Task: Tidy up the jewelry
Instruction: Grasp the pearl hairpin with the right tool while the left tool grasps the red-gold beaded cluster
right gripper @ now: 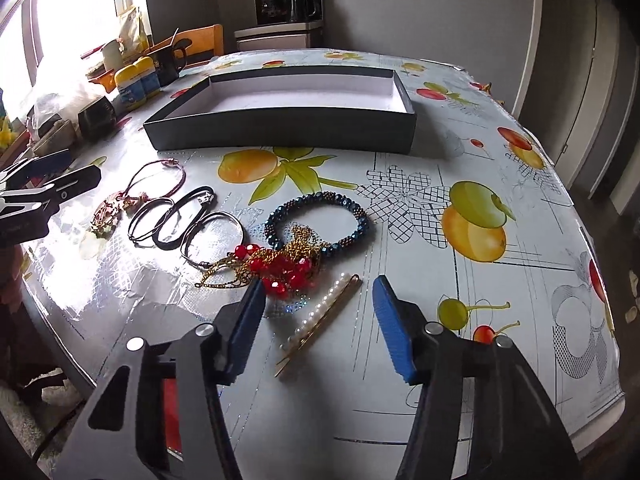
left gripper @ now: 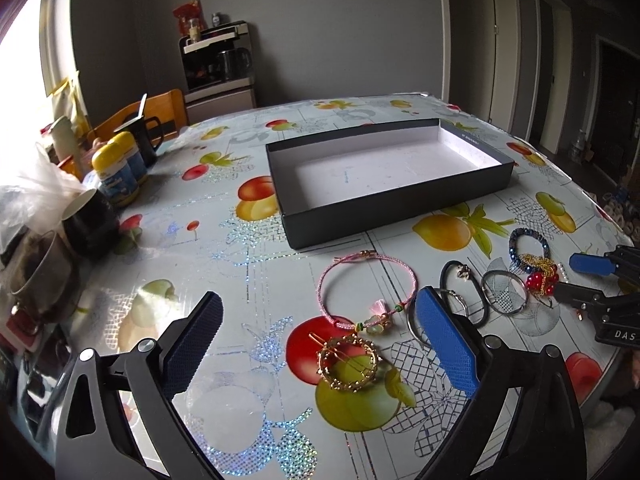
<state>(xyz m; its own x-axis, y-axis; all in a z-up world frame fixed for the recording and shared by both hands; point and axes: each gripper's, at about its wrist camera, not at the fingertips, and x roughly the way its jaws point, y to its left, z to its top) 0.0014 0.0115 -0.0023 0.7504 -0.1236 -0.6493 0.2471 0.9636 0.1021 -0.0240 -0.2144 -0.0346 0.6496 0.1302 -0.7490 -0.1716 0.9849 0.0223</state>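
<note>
Nothing is packed yet: the shallow black cardboard box [right gripper: 280, 132] sits empty at the far side. The spread right gripper [right gripper: 318, 312] straddles the pearl-studded gold hair clip [right gripper: 320, 320], apparently its first pick; the next move calls for lowering and pinching. The left gripper [left gripper: 320, 344] hovers spread over the gold beaded ring brooch [left gripper: 348, 360].

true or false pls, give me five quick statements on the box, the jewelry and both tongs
1. The dark box has nothing in it. True.
2. The right tongs are shut on the pearl hair clip. False: they are open, and the clip lies on the table between the fingers.
3. The blue beaded bracelet is in the box. False: it lies on the tablecloth in front of the box.
4. The left tongs are open and hold nothing. True.
5. The pink cord bracelet hangs from the left tongs. False: it lies flat on the table.
</note>
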